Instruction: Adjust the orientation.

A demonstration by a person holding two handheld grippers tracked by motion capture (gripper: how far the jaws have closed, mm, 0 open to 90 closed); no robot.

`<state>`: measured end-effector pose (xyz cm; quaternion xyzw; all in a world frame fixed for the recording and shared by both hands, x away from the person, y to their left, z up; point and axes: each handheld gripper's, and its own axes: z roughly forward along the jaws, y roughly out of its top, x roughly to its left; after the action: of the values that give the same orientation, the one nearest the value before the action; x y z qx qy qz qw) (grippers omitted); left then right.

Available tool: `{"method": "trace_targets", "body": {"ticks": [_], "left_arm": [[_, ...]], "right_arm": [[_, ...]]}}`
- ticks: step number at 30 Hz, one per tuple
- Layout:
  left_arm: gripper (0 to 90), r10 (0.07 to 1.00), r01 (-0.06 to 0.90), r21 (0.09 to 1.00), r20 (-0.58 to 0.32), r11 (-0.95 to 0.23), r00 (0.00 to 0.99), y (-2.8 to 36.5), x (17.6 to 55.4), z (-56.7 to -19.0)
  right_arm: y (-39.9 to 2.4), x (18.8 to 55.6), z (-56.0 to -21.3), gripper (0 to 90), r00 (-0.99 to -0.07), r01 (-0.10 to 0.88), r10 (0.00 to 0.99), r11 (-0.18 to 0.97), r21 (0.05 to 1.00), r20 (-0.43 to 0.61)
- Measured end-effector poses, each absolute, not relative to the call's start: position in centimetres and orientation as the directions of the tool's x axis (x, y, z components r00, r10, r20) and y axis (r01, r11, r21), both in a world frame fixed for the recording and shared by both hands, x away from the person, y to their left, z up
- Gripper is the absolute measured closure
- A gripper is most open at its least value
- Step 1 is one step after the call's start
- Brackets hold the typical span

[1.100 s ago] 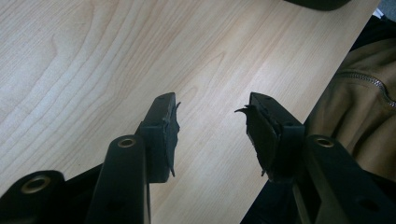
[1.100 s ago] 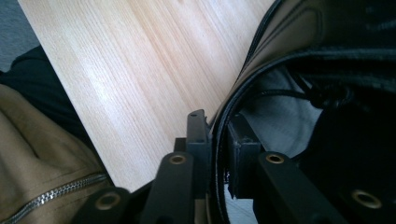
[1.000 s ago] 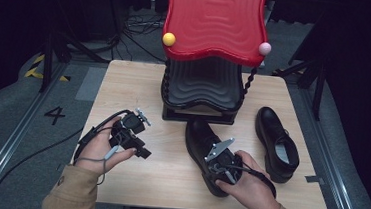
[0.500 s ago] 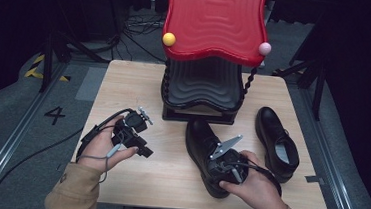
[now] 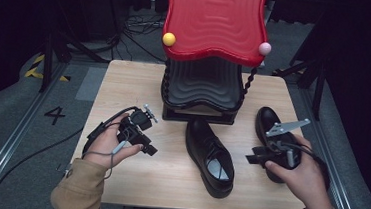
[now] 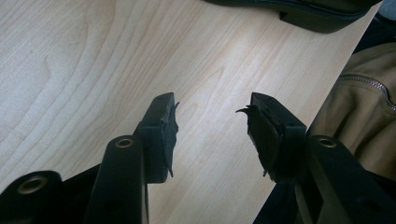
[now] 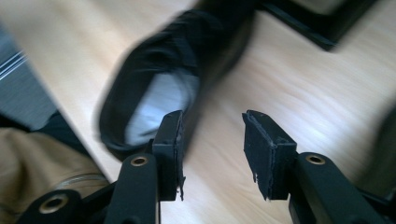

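Two claws (image 5: 151,150) (image 5: 254,156) gape, empty, flanking one shoe (image 5: 209,155).

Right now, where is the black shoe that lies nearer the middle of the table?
In the high view, the black shoe lies at the table's middle, just in front of the red and black rack, left of the second shoe.

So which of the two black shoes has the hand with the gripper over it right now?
The right-hand shoe near the table's edge: the right gripper and hand cover its heel. The other shoe lies in the middle, uncovered, with its pale insole showing.
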<state>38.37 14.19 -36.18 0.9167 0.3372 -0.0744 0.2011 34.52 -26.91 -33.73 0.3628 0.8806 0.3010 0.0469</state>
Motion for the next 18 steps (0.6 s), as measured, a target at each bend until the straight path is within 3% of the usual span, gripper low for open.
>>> {"method": "trace_targets", "body": {"ticks": [9,12,18], "left_arm": [[52.0,0.607,0.669,0.307,-0.282,-0.676,0.743,14.4,38.6,-36.3],[51.7,0.614,0.678,0.308,-0.287,-0.667,0.735,14.5,38.5,-36.3],[51.6,0.607,0.67,0.31,-0.285,-0.674,0.742,14.4,38.6,-36.4]], "right_arm": [[-32.0,35.6,-34.1,54.1,-0.571,0.741,0.812,0.448,0.5,0.118],[-33.1,36.3,-35.0,54.1,-0.498,0.809,0.858,0.406,0.425,0.127],[-33.5,37.1,-36.5,54.0,-0.484,0.842,0.865,0.42,0.338,0.13]]}}
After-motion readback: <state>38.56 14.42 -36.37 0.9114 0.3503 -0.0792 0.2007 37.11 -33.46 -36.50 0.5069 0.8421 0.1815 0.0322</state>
